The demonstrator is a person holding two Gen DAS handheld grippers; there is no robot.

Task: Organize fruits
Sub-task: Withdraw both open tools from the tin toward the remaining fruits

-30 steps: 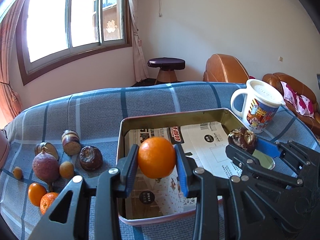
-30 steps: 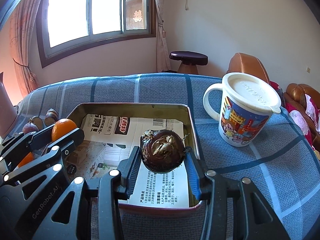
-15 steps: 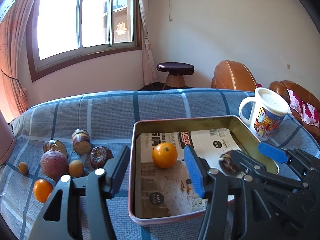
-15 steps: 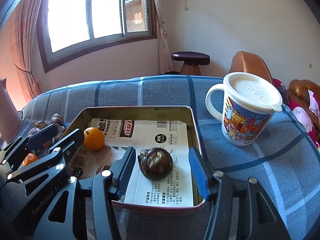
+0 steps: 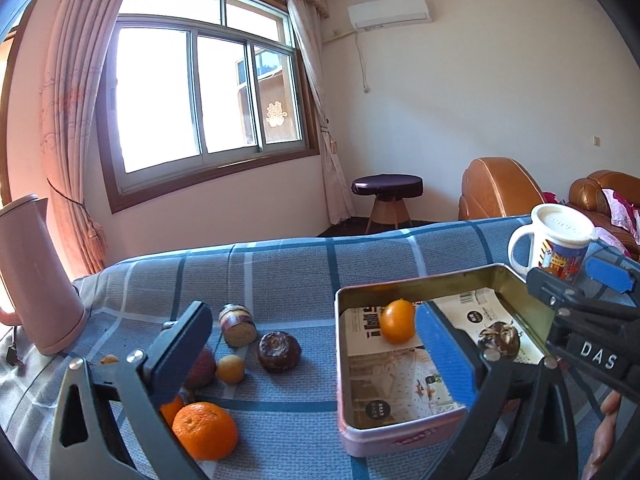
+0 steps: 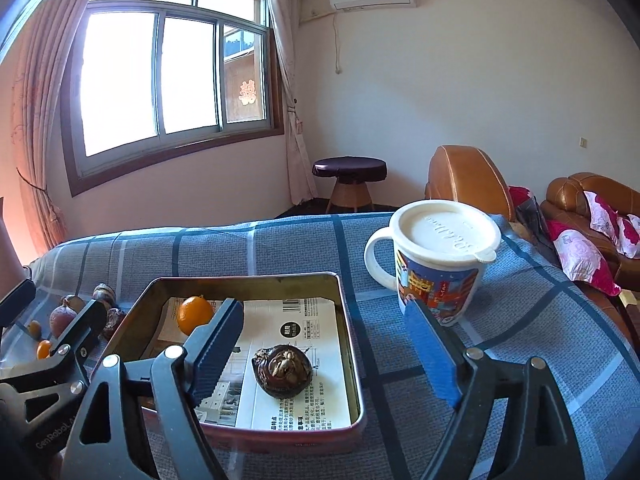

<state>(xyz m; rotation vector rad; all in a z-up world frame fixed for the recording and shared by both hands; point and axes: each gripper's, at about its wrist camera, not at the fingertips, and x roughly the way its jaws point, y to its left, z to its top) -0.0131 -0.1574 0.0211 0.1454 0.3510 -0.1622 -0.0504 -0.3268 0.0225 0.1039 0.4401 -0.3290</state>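
An orange [image 5: 397, 321] and a dark brown wrinkled fruit [image 5: 499, 340] lie loose on the printed paper inside the metal tin [image 5: 420, 282]. My left gripper [image 5: 316, 356] hangs over the tin's left rim, its jaws opening wide with nothing between them. My right gripper [image 6: 324, 354] is above the tin's near right corner [image 6: 352, 344], its jaws also opening. The dark fruit [image 6: 283, 370] sits below it, clear of both pads. On the cloth to the left lie a tangerine [image 5: 205, 430], another dark fruit [image 5: 279, 351], a small yellow fruit [image 5: 231, 368] and a cut cane piece [image 5: 238, 325].
A lidded white mug [image 6: 440, 264] with a colourful print stands right of the tin. A pink kettle [image 5: 36, 276] stands at the far left of the blue checked cloth. A person's hand [image 5: 604, 428] shows at the lower right.
Both grippers let go: the orange and the dark fruit dropped into the tin. The jaws spread wide and both grippers drew back and up.
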